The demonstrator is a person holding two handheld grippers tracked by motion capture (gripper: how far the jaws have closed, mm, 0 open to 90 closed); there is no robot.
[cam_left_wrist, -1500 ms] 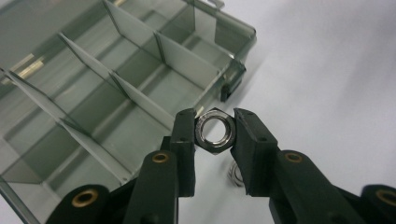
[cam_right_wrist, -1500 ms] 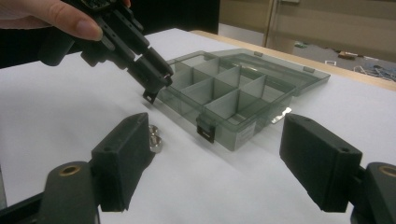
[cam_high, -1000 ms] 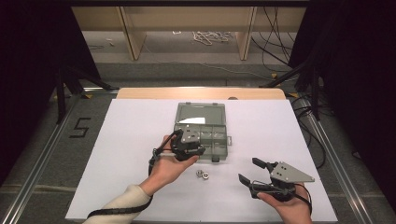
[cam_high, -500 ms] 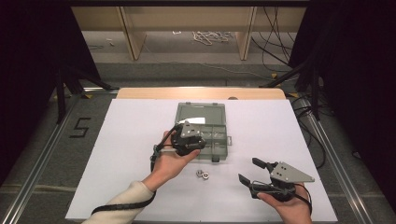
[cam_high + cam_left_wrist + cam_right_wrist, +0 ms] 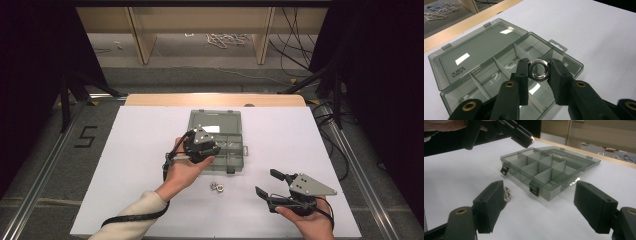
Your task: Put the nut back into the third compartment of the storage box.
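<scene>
A grey see-through compartment box (image 5: 235, 153) lies open mid-table, its lid (image 5: 215, 118) folded back flat. My left gripper (image 5: 538, 71) is shut on a steel hex nut (image 5: 538, 69), held just above the box's compartments (image 5: 506, 77); in the high view this gripper (image 5: 201, 145) hangs over the box's left part. The nut's edge glints at that gripper's tip (image 5: 532, 139) in the right gripper view. Two more nuts (image 5: 216, 187) lie on the white table in front of the box. My right gripper (image 5: 272, 183) rests open near the front right, its jaws pointing left toward the nuts (image 5: 507, 194).
The white table sheet (image 5: 140, 150) has free room left and right of the box. A wooden strip (image 5: 215, 99) runs along the far edge. Black latches (image 5: 533, 190) stick out from the box's front wall. Cables and dark stands crowd the floor beyond.
My left gripper has carried the nut away from the table's front and up over the box. The right gripper has stayed where it was.
</scene>
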